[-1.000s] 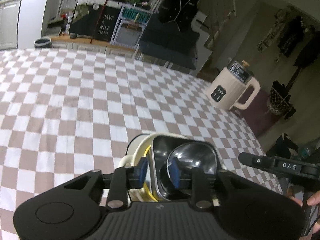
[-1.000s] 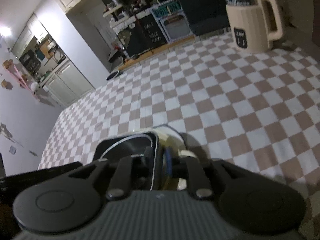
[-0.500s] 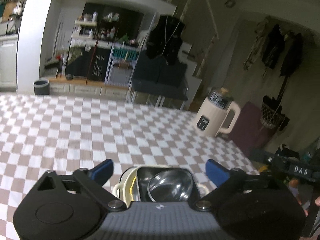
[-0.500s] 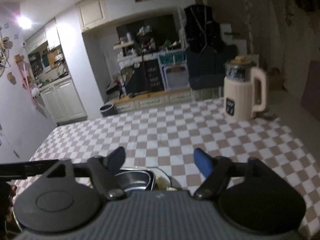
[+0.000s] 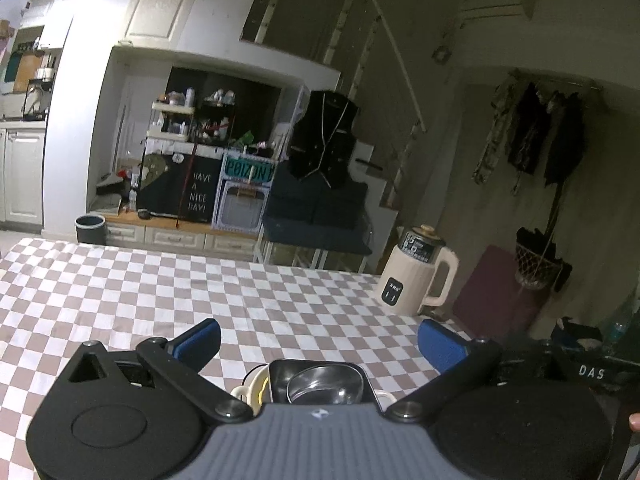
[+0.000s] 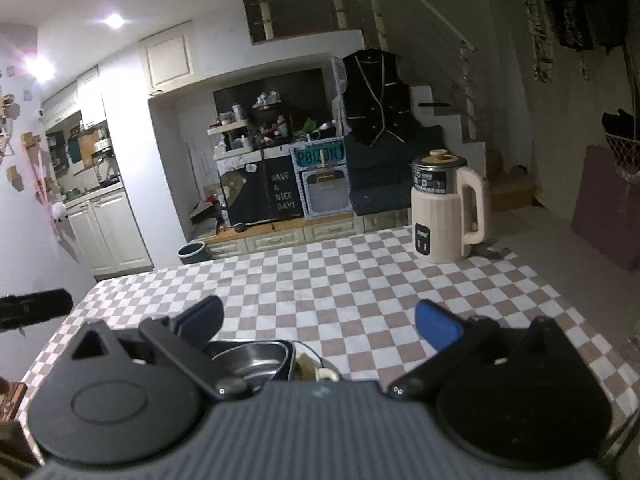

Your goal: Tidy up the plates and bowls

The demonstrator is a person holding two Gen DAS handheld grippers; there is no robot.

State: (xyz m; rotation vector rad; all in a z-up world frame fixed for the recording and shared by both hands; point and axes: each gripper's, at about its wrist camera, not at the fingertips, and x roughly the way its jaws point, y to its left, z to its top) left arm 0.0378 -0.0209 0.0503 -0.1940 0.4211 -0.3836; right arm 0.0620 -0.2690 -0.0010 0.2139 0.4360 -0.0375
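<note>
The left claw (image 5: 319, 342) is wide open, and its two blue fingertips (image 5: 199, 339) are far apart with nothing between them. Just below and between them sits a stack of dishes on the checked tabletop (image 5: 120, 292). At the bottom is a cream dish with small side handles (image 5: 248, 390). A dark square metal tray (image 5: 280, 372) sits in it. A shiny round steel bowl (image 5: 324, 384) sits in the tray. The claw is above the stack and does not touch it.

The right claw (image 6: 318, 318) is wide open too and holds nothing. Its blue fingertips (image 6: 436, 322) are spread far apart. From the right wrist view, the same tray (image 6: 256, 354) shows low down, partly hidden behind the left finger. The cream dish (image 6: 320, 372) peeks out at its right side.

A tall cream electric kettle (image 5: 416, 274) stands upright at the far right side of the tabletop, well apart from the stack. Past the tabletop is a black board that says "HAVE A NICE DAY!" (image 5: 196, 196).
</note>
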